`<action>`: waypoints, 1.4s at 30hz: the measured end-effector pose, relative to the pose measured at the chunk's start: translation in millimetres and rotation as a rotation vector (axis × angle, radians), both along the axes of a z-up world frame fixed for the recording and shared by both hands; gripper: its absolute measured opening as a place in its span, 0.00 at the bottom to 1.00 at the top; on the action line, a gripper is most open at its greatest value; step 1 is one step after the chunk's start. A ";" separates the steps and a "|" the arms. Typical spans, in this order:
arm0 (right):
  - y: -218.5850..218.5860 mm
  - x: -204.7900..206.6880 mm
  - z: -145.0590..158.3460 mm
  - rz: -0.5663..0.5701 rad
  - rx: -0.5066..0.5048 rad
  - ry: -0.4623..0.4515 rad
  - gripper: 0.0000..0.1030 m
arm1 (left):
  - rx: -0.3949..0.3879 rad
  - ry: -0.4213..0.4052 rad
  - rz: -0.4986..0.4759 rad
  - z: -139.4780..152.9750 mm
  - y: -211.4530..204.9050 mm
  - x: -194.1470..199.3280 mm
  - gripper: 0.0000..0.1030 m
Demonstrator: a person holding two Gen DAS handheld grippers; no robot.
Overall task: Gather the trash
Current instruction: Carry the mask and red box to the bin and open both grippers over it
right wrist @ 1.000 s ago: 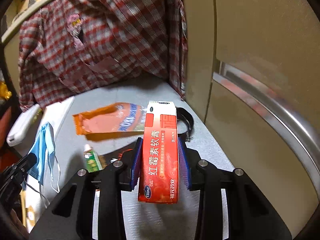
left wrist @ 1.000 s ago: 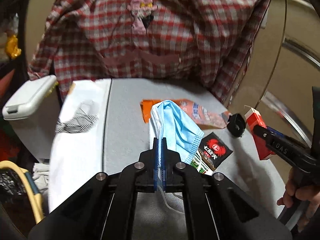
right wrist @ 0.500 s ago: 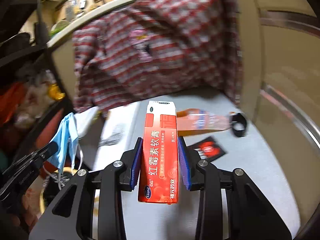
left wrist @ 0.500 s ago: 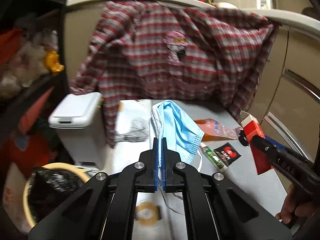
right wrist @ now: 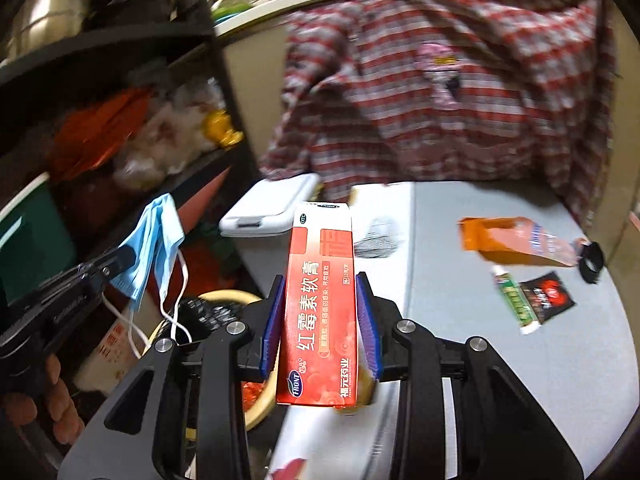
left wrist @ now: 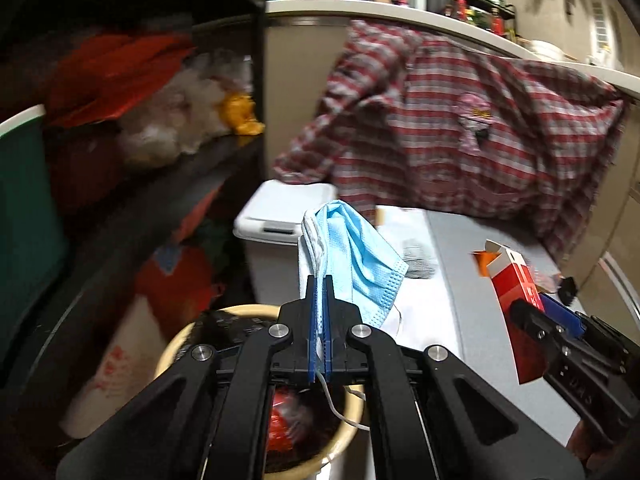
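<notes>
The left gripper has its jaws closed on the blue face mask, pinching its folded edge so the mask stands up from the tips while a white ear loop trails down behind them. Directly below the mask sits the cream-rimmed trash bin, lined in black, with something red inside. The right gripper has its jaws clamped on the sides of the red ointment box, which stands upright between the blue pads, its lower end reaching past the bin's rim toward the camera. In the right wrist view the bin lies just left of and below the box, and the mask hangs further left, above the bin's far edge. Right of the bin runs the grey worktop. On it, well right of the bin, lie a green-and-white tube touching a black-and-red sachet, and beyond those an orange wrapper with a black ring at its right end. Beyond the bin stands a white lidded container, beside a white sheet with a dark scribble. Furthest back, a red plaid shirt hangs over the counter edge.
</notes>
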State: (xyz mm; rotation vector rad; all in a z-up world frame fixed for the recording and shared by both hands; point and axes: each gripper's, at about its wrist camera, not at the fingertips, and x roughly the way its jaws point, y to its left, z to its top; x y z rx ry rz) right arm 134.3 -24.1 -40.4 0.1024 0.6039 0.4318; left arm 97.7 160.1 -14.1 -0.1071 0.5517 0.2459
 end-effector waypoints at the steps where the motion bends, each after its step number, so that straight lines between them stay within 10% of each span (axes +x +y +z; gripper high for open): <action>1: 7.2 -2.0 -0.9 0.014 -0.005 0.000 0.34 | 0.005 0.004 0.015 -1.1 6.6 -2.0 0.02; 42: 147.1 7.5 -45.8 0.197 -0.125 0.081 0.36 | 0.014 0.174 0.154 -54.1 96.6 -2.4 0.02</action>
